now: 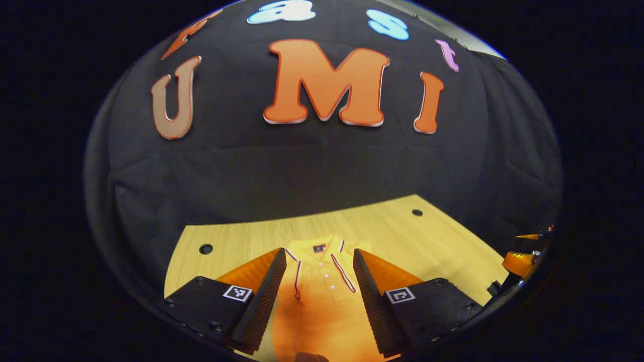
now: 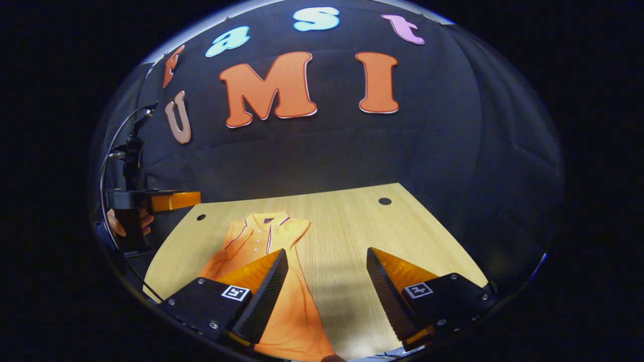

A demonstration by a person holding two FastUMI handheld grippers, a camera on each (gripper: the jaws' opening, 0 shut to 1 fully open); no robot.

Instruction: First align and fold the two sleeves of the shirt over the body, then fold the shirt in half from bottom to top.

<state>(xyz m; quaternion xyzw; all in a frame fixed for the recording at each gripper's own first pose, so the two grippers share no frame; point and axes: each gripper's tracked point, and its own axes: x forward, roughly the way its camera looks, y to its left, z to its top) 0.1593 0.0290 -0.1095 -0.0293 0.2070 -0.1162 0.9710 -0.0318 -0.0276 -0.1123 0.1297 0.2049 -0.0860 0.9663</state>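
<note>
An orange polo shirt lies flat on the wooden table, collar at the far end and buttons facing up. My left gripper hangs open just above it, a finger on each side of the placket. In the right gripper view the shirt lies left of centre, looking narrow with a straight right edge. My right gripper stands open above the table, its left finger over the shirt's lower right part. Both sets of fingers hide the sleeves. The lower hem runs out of view.
Two round holes sit near the table's far corners. Black cloth walls close the booth behind and at the sides. A hand holds the left gripper with its cable at the table's left. The right gripper shows at the right edge.
</note>
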